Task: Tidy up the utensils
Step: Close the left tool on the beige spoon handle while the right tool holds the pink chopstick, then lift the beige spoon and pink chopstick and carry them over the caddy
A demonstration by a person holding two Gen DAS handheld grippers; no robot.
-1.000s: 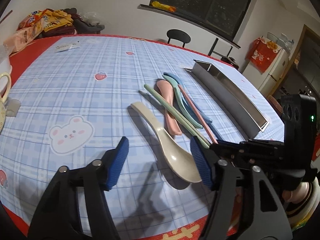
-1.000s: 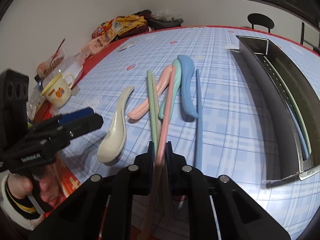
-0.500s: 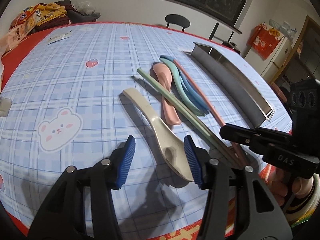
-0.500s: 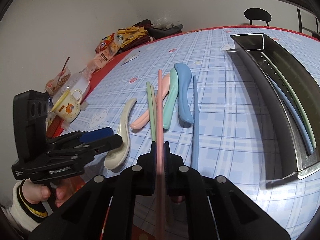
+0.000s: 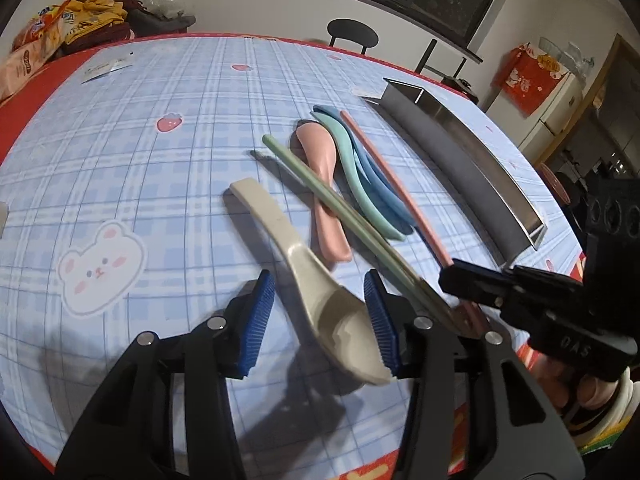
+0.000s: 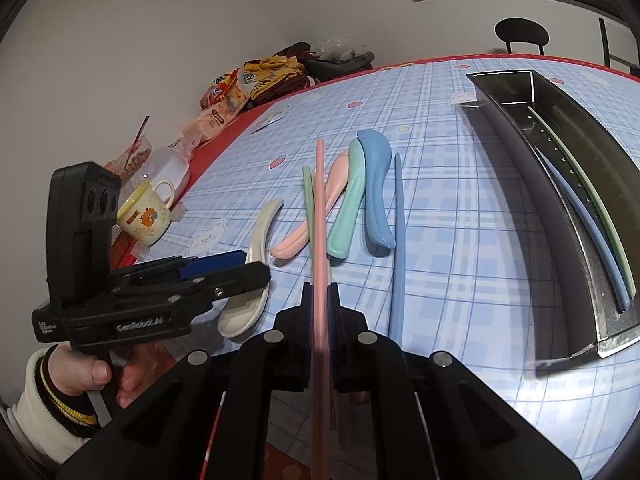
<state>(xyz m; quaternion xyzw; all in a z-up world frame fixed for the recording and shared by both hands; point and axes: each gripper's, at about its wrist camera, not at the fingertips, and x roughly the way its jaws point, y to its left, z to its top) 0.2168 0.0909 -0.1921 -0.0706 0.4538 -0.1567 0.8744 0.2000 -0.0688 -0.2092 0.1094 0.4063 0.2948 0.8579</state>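
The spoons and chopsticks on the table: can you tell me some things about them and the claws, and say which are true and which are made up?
1. The right claw is shut on a pink chopstick. True.
2. The left claw is squeezing the white spoon tight. False: its blue pads sit apart on either side of the spoon's bowl, so it is open.
3. The metal tray has nothing in it. False: a blue stick and a pale green stick lie inside.
4. A blue chopstick lies on the tablecloth between the blue spoon and the tray. True.
5. The yellow cup is lying on its side. False: it stands upright.
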